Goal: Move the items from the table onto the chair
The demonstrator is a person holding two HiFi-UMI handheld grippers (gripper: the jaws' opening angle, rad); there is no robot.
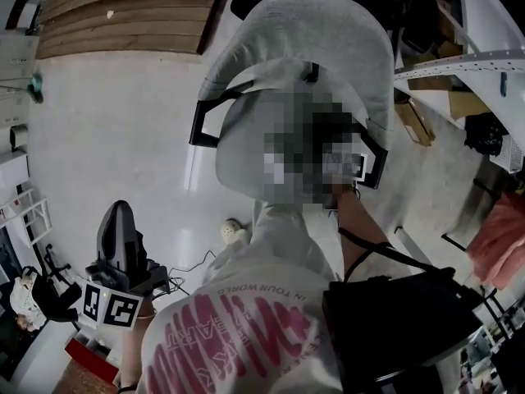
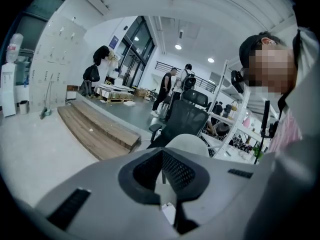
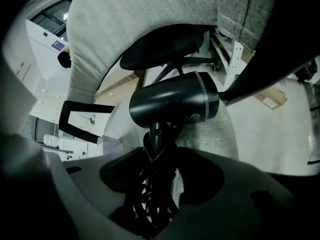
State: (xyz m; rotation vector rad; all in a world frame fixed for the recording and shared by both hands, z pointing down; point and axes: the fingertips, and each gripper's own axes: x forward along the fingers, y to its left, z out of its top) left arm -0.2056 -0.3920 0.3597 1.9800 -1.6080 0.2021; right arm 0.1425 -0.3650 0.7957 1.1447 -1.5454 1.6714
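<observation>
right tool point(image 3: 155, 184): clamped on dryer point(image 3: 175, 104) handle, cord wound round it | barrel crosswise just past tips, right end slightly higher | chair point(image 3: 215, 139) seat just beyond, armrest point(image 3: 75, 119) left | left tool point(image 1: 119, 212): closed, empty

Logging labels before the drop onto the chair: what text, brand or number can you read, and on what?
"IN YOUR WORLD" (roughly, seen upside down): small pink line on the person's shirt.
Large pink letters below it: cut off, unreadable.
Round mark on the hair dryer: too small to read.
</observation>
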